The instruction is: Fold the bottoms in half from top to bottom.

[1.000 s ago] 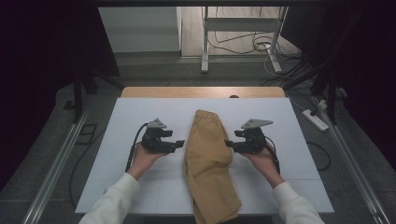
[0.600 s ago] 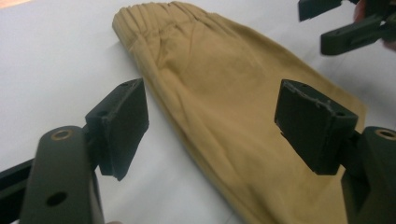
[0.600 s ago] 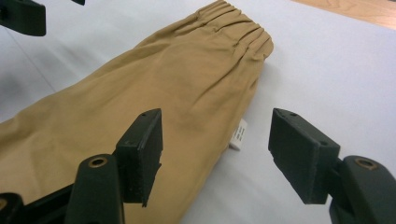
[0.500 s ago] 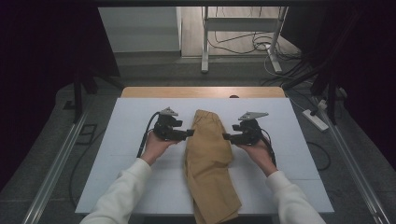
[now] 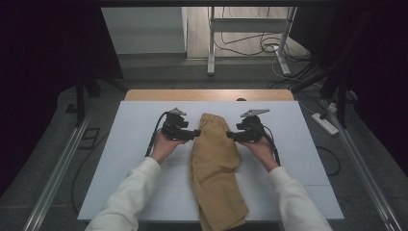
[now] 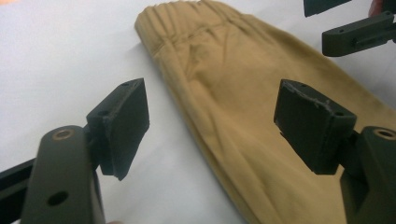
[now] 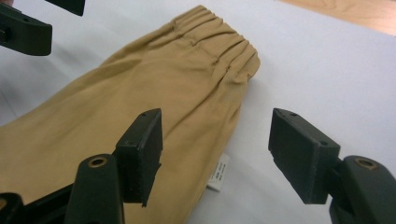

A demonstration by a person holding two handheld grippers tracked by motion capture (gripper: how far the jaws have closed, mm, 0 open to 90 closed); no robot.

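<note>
Flanking the trousers (image 5: 214,166), the left gripper (image 5: 196,134) and right gripper (image 5: 230,135) sit at either edge of the waistband end, jaws pointing inward toward the cloth. Both sets of jaws are released: in the left gripper view the pads (image 6: 125,122) straddle the near edge of the trousers (image 6: 261,116) without pressing it, and in the right gripper view the pads (image 7: 142,149) stand wide over the edge by the white label (image 7: 219,172), nothing pinched. The trousers lie folded lengthwise down the middle of the white surface (image 5: 125,144), waistband at the far end, legs running to the near edge. Judged from this layout, no grasp is made yet; the approach appears nearly complete. Remaining work: close on both sides of the waist, then carry out the next fold or lift
</note>
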